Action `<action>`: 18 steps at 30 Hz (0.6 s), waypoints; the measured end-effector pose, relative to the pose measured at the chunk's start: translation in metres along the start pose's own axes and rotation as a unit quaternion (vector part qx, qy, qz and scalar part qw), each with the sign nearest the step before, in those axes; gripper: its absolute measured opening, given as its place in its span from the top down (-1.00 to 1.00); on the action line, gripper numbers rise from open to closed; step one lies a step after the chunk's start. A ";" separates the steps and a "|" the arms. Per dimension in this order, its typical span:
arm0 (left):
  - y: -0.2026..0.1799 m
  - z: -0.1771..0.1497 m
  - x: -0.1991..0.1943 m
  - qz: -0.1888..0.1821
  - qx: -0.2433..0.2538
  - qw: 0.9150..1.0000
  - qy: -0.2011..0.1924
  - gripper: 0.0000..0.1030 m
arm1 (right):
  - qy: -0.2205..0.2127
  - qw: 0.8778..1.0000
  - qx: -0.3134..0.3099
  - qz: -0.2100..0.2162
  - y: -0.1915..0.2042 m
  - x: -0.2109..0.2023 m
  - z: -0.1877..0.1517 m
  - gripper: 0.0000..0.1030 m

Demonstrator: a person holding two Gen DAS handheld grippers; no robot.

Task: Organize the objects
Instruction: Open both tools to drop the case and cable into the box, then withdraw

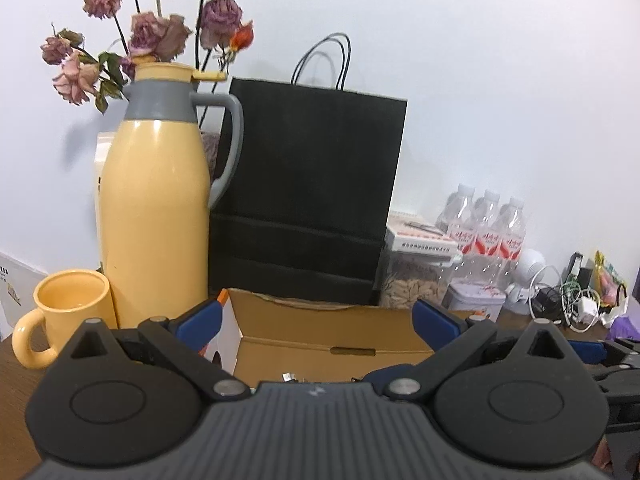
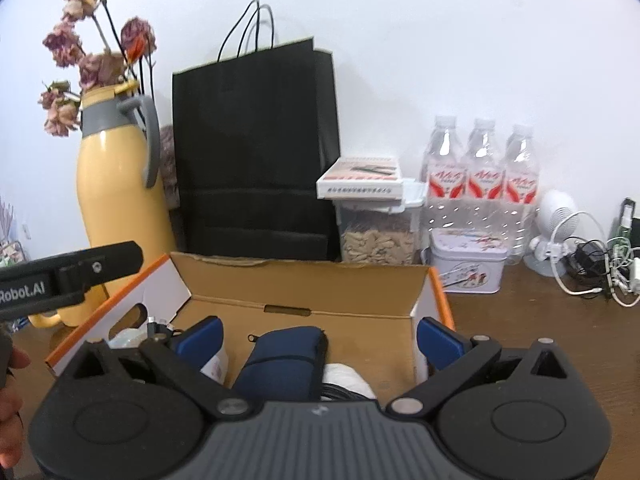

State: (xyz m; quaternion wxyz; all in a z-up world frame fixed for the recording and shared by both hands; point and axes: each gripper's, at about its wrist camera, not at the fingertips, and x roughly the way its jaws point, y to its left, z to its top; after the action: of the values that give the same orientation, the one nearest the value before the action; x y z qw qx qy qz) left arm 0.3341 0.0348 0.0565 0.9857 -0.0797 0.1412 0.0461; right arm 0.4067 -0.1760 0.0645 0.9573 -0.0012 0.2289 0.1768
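Observation:
An open cardboard box (image 2: 304, 292) with orange-edged flaps sits on the wooden table in front of both grippers. Inside it lie a navy zip pouch (image 2: 284, 360), a white roll (image 2: 348, 376) and some small items at the left. My right gripper (image 2: 320, 340) hovers over the box, open wide, its blue pads either side of the pouch without touching it. My left gripper (image 1: 318, 320) is also open and holds nothing, above the box's (image 1: 320, 344) left part. Its black body (image 2: 68, 276) reaches in from the left of the right wrist view.
Behind the box stand a yellow thermos (image 1: 156, 208) with dried roses, a yellow mug (image 1: 68, 312) and a black paper bag (image 2: 256, 152). To the right are a food container (image 2: 376, 236), a tin (image 2: 466, 264), three water bottles (image 2: 480, 176) and tangled cables (image 2: 600, 268).

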 end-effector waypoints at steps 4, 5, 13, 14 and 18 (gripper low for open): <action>0.001 0.000 -0.015 -0.001 -0.004 1.000 -0.012 -1.00 | -0.014 1.000 0.000 -0.004 -0.004 -0.022 -0.002 -1.00; 0.002 0.000 -0.020 -0.003 -0.004 1.000 -0.013 -1.00 | -0.017 1.000 -0.001 -0.004 -0.005 -0.027 -0.003 -1.00; 0.004 -0.010 -0.053 -0.007 0.002 1.000 -0.012 -1.00 | -0.028 1.000 -0.011 -0.006 -0.004 -0.063 -0.015 -1.00; 0.004 -0.012 -0.057 -0.008 0.003 1.000 -0.012 -1.00 | -0.030 0.999 -0.013 -0.006 -0.003 -0.068 -0.017 -1.00; 0.006 -0.017 -0.074 -0.010 0.005 1.000 -0.013 -1.00 | -0.033 0.999 -0.023 -0.002 0.003 -0.084 -0.026 -1.00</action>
State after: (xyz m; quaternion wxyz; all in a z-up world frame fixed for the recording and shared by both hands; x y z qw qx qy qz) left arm 0.2581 0.0331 0.0602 0.9882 -0.0758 0.1275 0.0368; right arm 0.3246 -0.2038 0.0783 0.9642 -0.0180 0.1932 0.1805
